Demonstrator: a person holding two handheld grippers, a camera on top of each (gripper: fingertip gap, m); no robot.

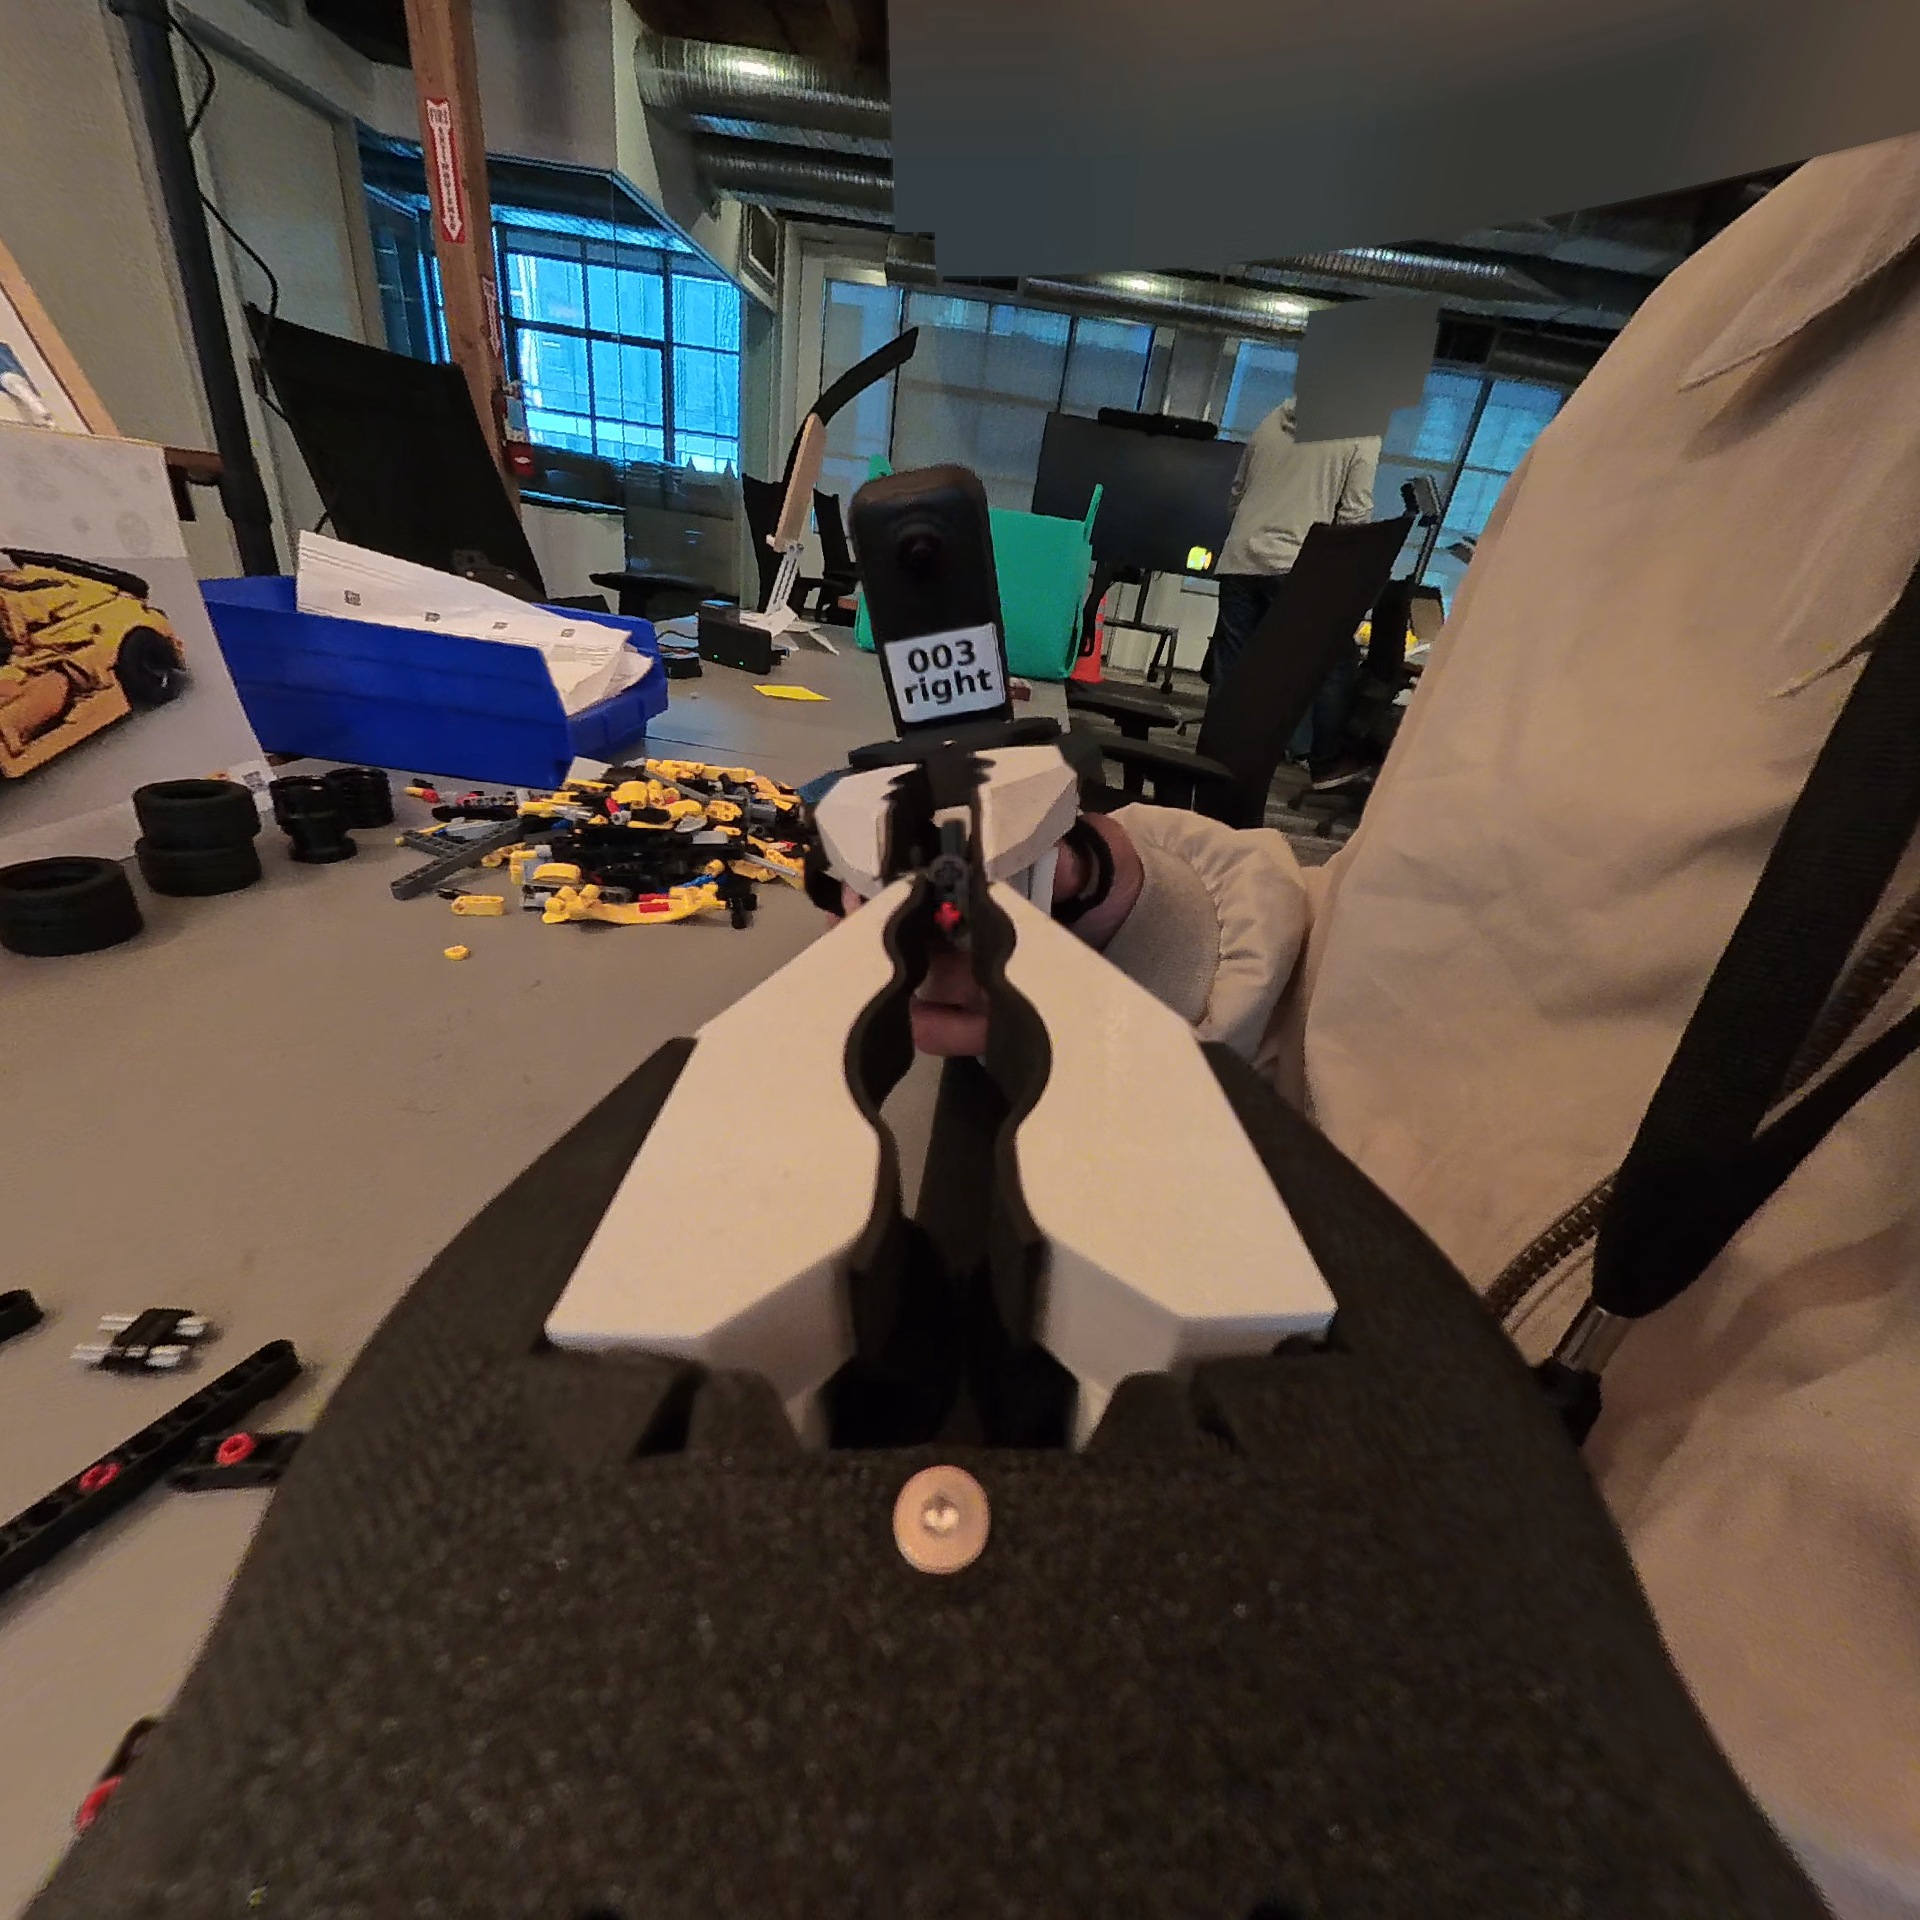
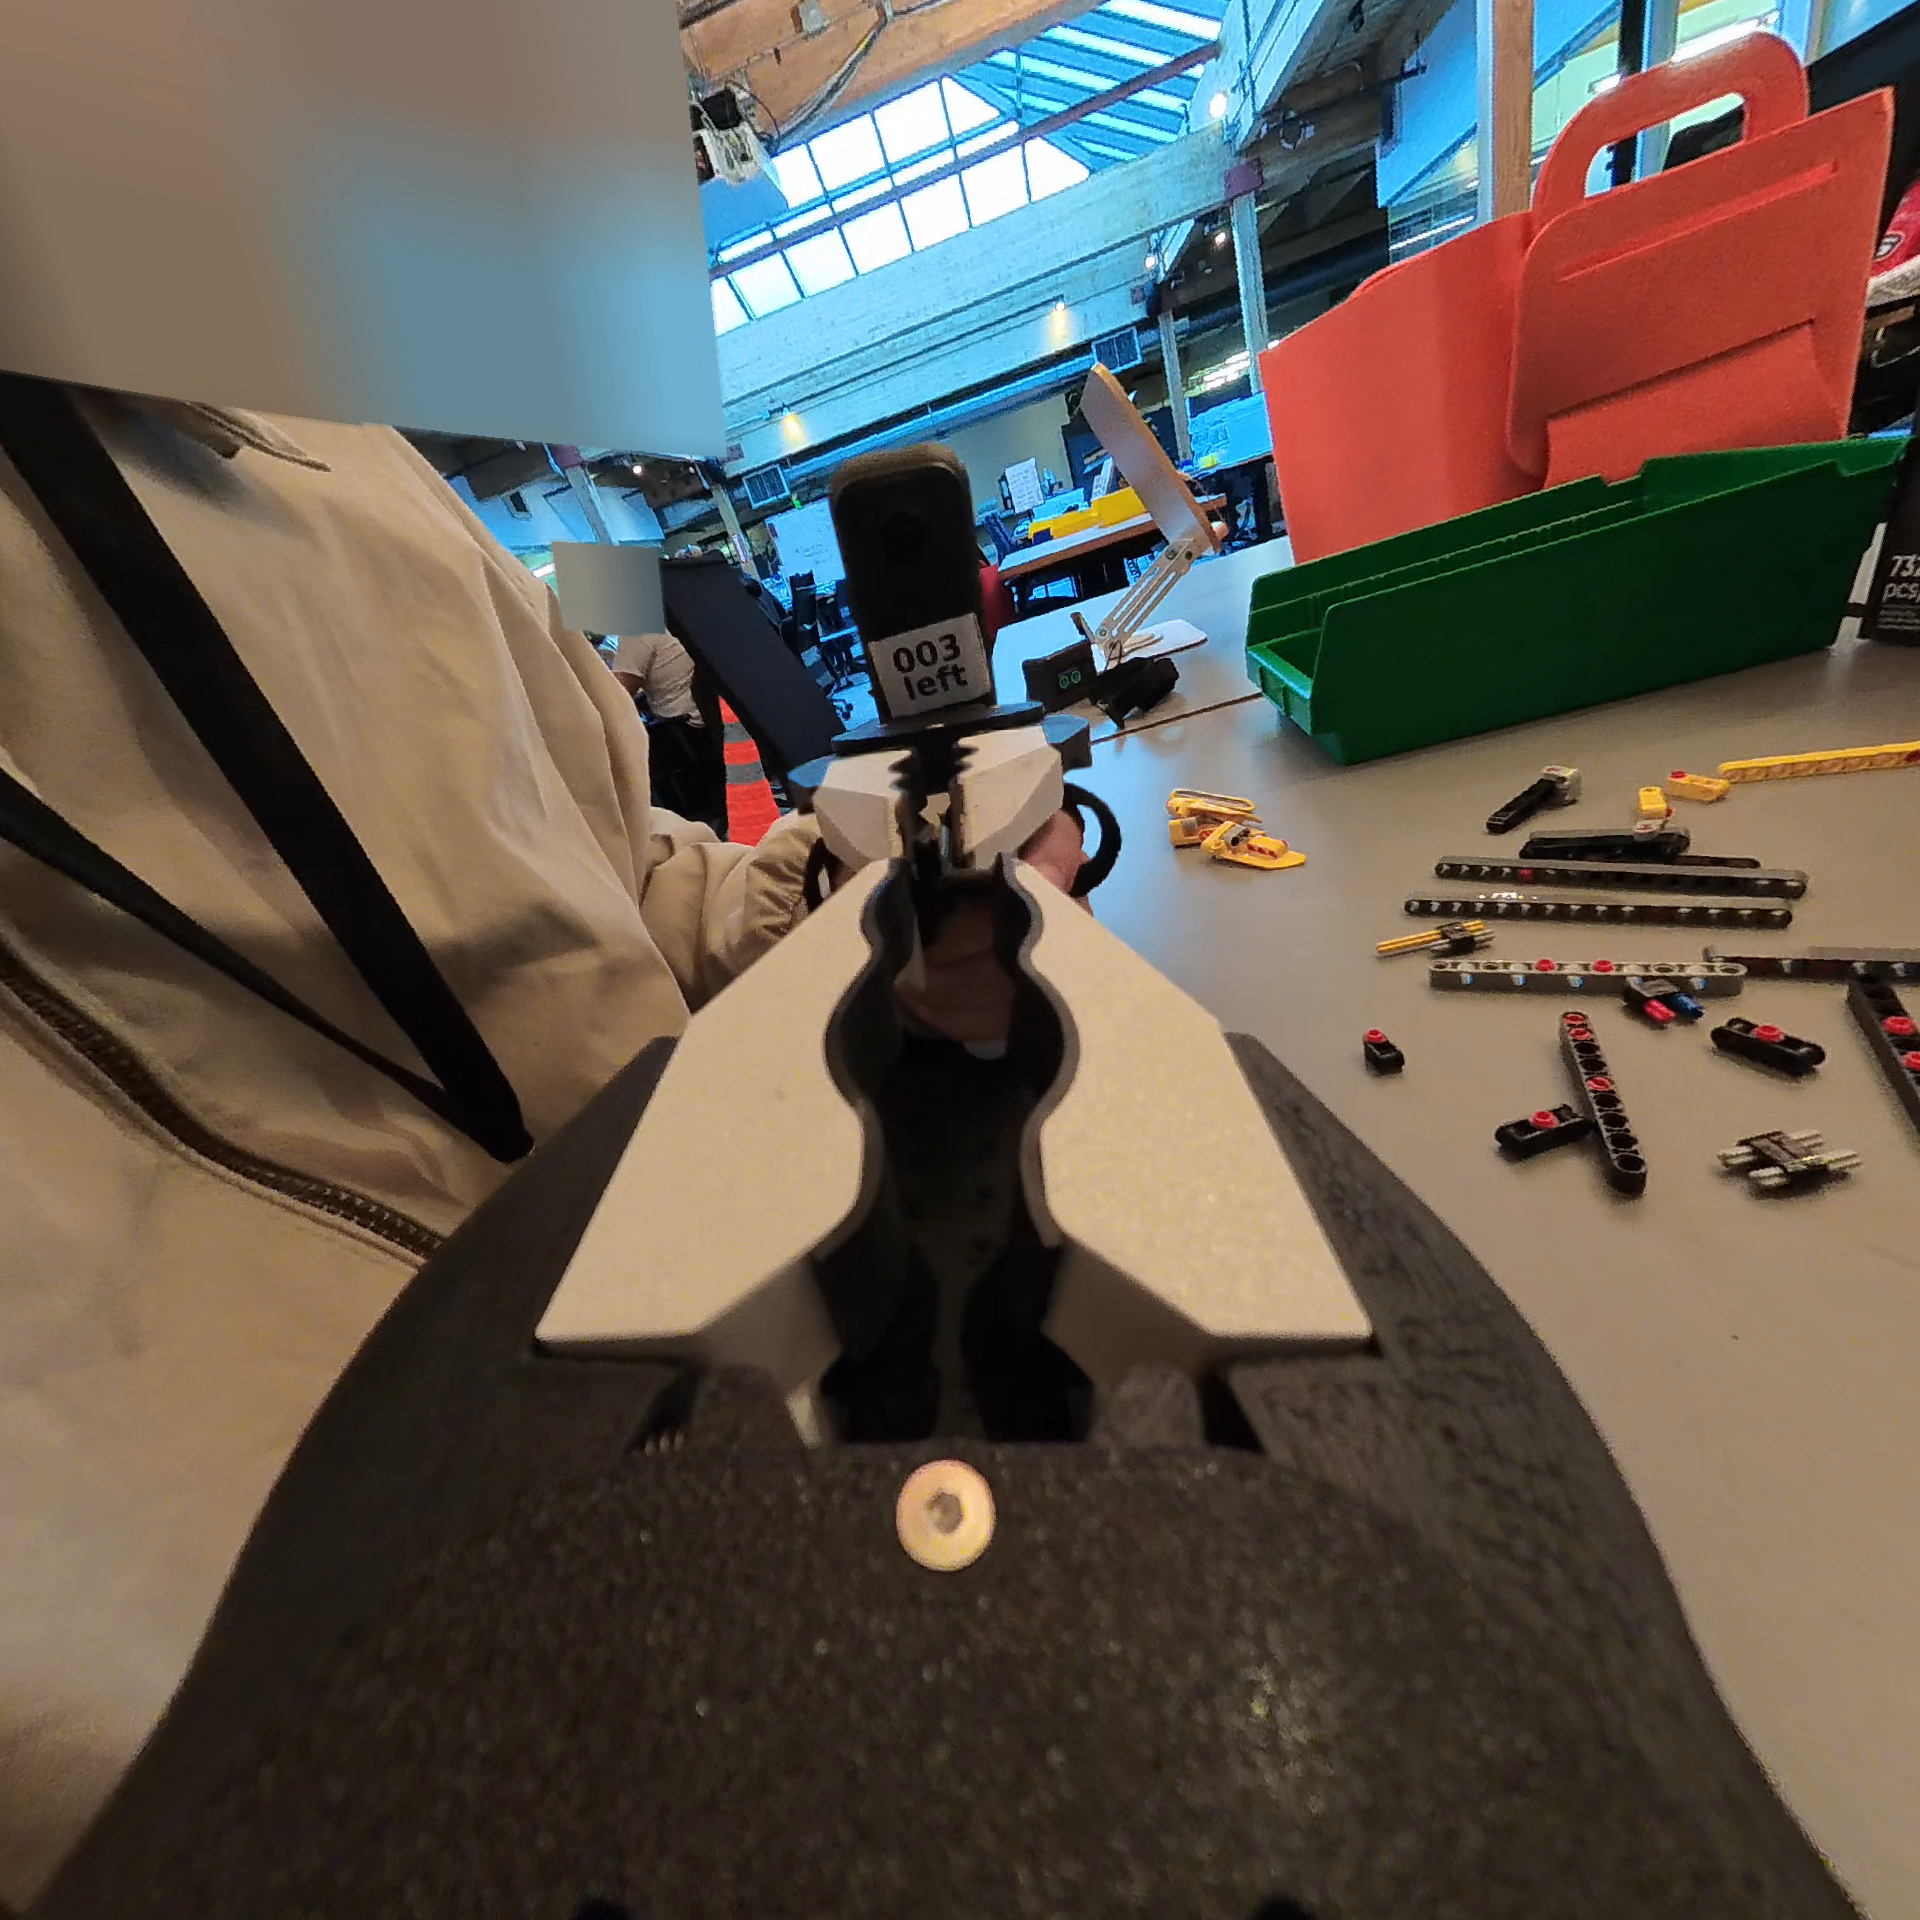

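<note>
The left gripper [image 1: 948, 909] has its fingers clenched on a small black piece [image 1: 950, 883] carrying a red pin. It is held in the air above the bench [image 1: 312, 1091], near its front edge. The right gripper [image 2: 940, 883] meets it tip to tip and seems clenched on the same piece, though the contact is mostly hidden. The piece looks light, rigid and slippery, and is probably best pinched across its flat sides. Loose black beams [image 1: 145, 1444] lie nearer on the bench. Farther back are a pile of yellow and black parts [image 1: 634, 842], stacked tyres [image 1: 197, 836] and a blue bin [image 1: 416, 686]. A green bin [image 2: 1558, 603] stands toward the far edge.
</note>
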